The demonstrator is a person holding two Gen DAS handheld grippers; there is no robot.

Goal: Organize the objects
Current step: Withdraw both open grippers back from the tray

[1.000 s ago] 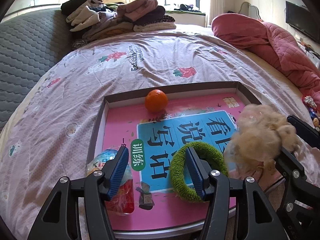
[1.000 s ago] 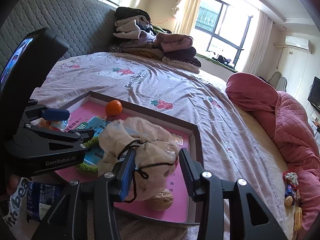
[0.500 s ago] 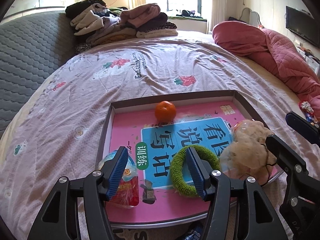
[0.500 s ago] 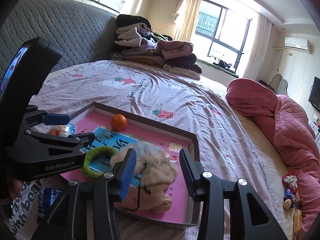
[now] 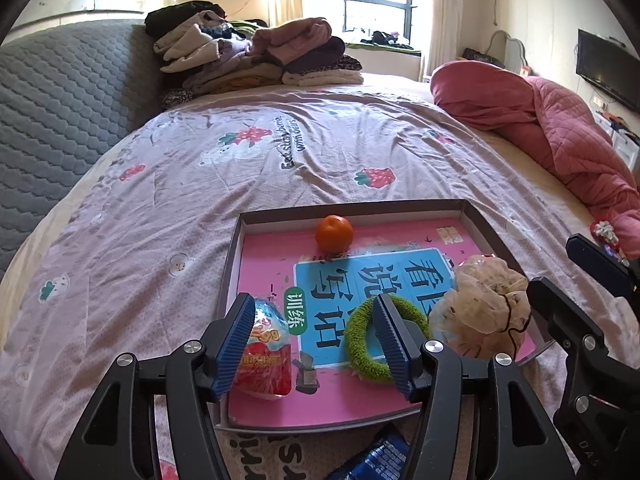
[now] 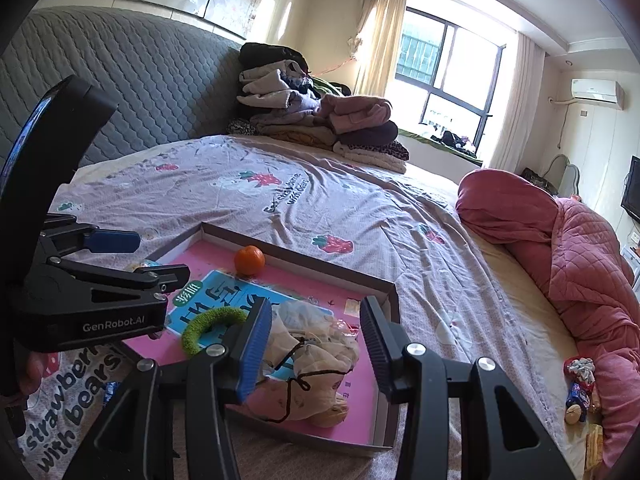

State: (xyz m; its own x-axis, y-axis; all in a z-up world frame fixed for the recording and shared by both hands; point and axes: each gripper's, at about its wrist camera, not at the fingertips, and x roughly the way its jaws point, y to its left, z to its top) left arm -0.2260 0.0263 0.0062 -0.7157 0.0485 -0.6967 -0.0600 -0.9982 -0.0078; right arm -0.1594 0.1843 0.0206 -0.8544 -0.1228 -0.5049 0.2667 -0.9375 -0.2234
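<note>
Since the earlier picture, the crumpled bag has dropped out of the right gripper into the tray, and both claws have lifted.

Left wrist view: the left gripper is spread, holding nothing. The green ring, snack packet and orange lie in the tray at lower middle.

Right wrist view: the right gripper is spread, with the bag lying below, near the tray's near right corner.
</note>
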